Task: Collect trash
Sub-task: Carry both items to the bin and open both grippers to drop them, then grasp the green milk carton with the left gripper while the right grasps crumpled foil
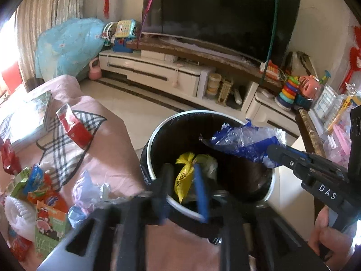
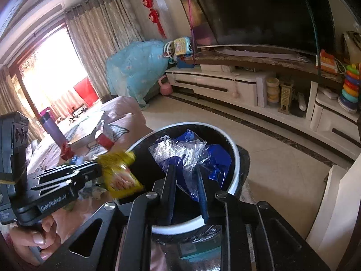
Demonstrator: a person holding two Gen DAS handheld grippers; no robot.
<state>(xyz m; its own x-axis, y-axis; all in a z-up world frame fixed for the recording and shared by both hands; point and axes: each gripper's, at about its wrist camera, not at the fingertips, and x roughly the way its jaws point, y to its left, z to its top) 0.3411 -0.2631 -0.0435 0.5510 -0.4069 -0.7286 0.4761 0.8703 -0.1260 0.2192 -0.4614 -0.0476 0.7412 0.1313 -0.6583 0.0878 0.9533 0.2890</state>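
- My left wrist camera rides on my left hand-held gripper (image 1: 183, 187), looking forward and steeply down along its fingers, close above the bin (image 1: 155, 140).
- My right wrist camera sits on my right hand-held gripper (image 2: 186, 189), tilted down likewise, just as near the bin (image 2: 234, 169).
- Both views share the bin, the pink-covered table's (image 1: 108, 135) near edge, the television (image 1: 221, 15) and its cabinet (image 1: 158, 72); each also catches the other hand-held gripper.

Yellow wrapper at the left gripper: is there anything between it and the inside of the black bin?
Nothing visible blocks it. The yellow wrapper hangs over the open bin, which has no lid. The blue plastic bag held by the right gripper is over the bin's other side, not under the wrapper.
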